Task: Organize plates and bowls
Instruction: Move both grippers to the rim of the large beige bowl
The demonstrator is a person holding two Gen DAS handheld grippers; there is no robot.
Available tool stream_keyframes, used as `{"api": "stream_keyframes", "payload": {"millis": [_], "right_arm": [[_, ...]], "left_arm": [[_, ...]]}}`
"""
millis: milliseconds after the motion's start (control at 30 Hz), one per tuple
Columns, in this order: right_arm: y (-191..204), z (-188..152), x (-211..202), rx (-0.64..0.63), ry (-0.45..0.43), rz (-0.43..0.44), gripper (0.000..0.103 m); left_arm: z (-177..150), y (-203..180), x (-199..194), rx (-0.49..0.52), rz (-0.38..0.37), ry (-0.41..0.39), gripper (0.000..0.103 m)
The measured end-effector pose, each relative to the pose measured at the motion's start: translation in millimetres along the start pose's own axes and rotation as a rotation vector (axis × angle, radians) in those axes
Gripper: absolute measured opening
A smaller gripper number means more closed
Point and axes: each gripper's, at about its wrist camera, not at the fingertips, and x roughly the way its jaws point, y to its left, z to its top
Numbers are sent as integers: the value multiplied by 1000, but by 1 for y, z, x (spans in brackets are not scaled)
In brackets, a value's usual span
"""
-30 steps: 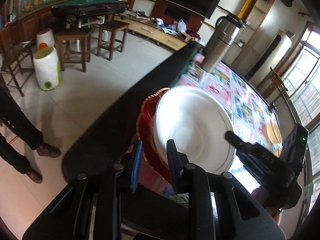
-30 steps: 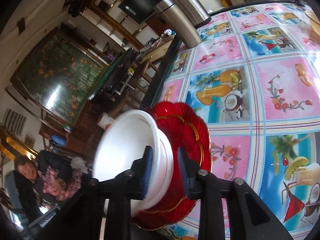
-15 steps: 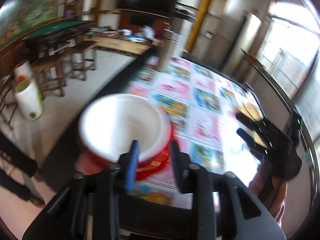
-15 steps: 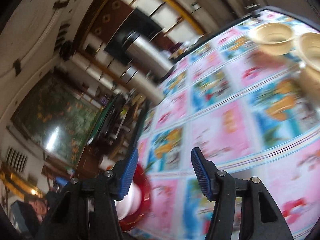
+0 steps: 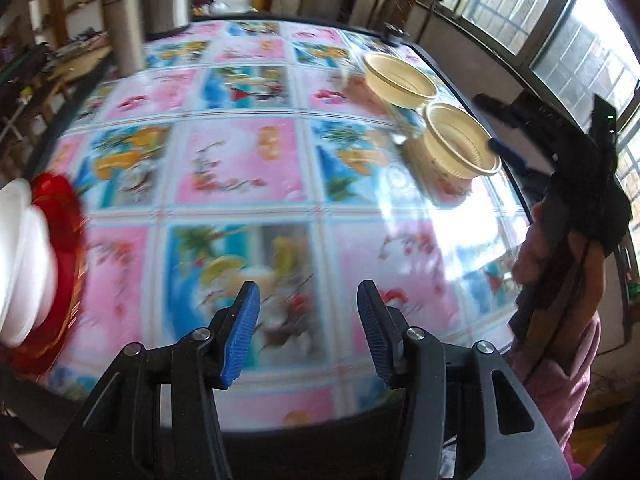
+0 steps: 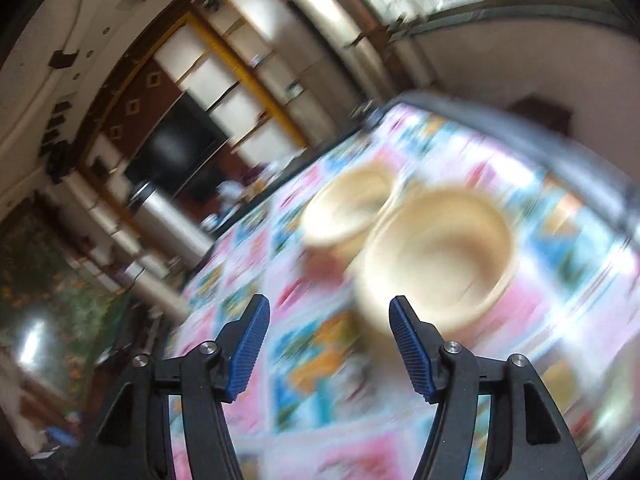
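Observation:
A white bowl [image 5: 20,256] rests on a red plate [image 5: 66,240] at the table's left edge in the left wrist view. Two cream bowls stand side by side at the far right of the table, the nearer bowl [image 5: 460,140] and the farther bowl [image 5: 400,82]. My left gripper [image 5: 306,332] is open over the patterned tablecloth, holding nothing. My right gripper [image 6: 328,344] is open too, just short of the nearer cream bowl [image 6: 436,256], with the farther cream bowl [image 6: 344,208] behind it; this view is blurred. From the left wrist view the right gripper [image 5: 504,128] hovers beside the nearer bowl.
The table [image 5: 240,160] carries a glossy pink and blue picture cloth. Two steel flasks [image 5: 124,24] stand at its far left corner. A sleeve [image 5: 560,360] is at the right edge. Windows line the right wall.
Both grippers let go of the white bowl and red plate stack and opened. The left swung right, leaving the stack at left. The right swung toward the cream bowls.

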Motion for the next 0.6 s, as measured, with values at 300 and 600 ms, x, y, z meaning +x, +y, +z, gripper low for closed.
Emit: {"api": "stream_keyframes", "payload": {"millis": [300,600], "right_arm": [[-44,68,28,-9,-159,-364,72],[-81,64,49,137,-39,-338,72]], "left_arm": [[96,-45,46,16,-53,27,49],[155,-68,116,-85,-152,78,49]]}}
